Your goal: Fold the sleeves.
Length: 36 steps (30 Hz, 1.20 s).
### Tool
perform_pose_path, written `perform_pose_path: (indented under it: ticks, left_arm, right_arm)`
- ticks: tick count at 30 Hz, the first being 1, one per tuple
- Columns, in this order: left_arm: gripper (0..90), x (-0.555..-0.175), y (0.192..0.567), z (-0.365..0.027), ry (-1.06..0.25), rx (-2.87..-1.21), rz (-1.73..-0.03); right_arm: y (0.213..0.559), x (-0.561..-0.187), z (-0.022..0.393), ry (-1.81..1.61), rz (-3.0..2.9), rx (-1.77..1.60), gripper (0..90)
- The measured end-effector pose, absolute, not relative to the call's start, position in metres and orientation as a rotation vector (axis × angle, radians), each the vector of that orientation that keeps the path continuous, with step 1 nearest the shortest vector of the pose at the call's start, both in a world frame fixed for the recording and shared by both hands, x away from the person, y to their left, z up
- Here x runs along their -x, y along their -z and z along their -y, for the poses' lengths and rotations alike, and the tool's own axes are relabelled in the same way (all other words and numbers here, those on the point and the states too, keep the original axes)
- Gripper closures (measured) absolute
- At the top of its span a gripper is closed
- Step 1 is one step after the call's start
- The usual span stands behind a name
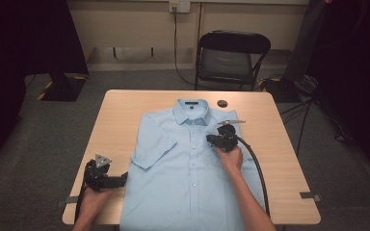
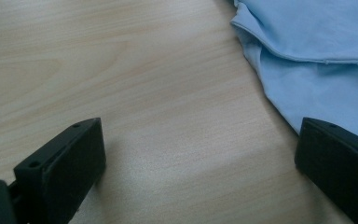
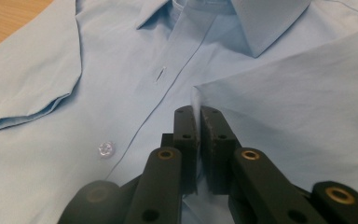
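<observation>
The shirt (image 1: 192, 163) is lying flat, front up, along the middle of the table (image 1: 279, 159), its long axis running from the collar (image 1: 191, 111) at the far end to the hem hanging over the near edge. Its right sleeve (image 3: 279, 98) is being held folded in over the chest: a fold of that cloth is being pinched between the closed jaws of the right tongs (image 1: 223, 136), which are poised just right of the button placket (image 3: 168, 93) and a little below the collar. From these tongs the rest of the shirt is spreading to the left and towards the person, so the right hand (image 1: 231, 156) is judged the nearer one for the next fold. The left sleeve (image 1: 149, 144) is lying spread out beyond the placket, still unfolded. The left tongs (image 1: 107, 179) are being held low over bare wood just outside the shirt's left side, jaws wide apart and nothing between them; the cloth edge (image 2: 279, 102) is lying close by the right-hand jaw in the left gripper view. Open table is being left on both sides of the shirt, more on the left; a small dark disc (image 1: 222, 103) is sitting near the far edge, clear of the collar.
</observation>
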<state>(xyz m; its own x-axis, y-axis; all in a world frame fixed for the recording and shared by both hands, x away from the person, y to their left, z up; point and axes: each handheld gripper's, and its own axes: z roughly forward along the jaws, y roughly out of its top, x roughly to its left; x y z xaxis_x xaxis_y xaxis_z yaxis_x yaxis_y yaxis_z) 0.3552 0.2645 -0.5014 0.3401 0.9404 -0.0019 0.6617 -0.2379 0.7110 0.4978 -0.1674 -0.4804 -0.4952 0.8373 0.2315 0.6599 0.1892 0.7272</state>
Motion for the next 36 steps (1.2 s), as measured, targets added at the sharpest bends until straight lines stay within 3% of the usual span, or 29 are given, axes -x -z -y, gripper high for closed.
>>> perform_pose_path:
  ticks: [12,15,28,36]
  left_arm:
    - [1.2,-0.355,0.501,-0.265,-0.581,-1.989,-1.397]
    - [1.2,-0.355,0.501,-0.265,-0.581,-1.989,-1.397]
    - [1.2,-0.355,0.501,-0.265,-0.581,-1.989,-1.397]
    - [1.2,-0.355,0.501,-0.265,-0.581,-1.989,-1.397]
  right_arm:
    - [0.484,-0.501,0.167,-1.173,-2.268,-1.48,77.5]
    - [0.482,-0.501,0.167,-1.179,-2.26,-1.49,68.7]
    - [0.458,-0.491,0.178,-1.308,-2.208,-1.486,45.4]
    - [0.44,-0.481,0.189,-1.355,-2.179,-1.479,40.9]
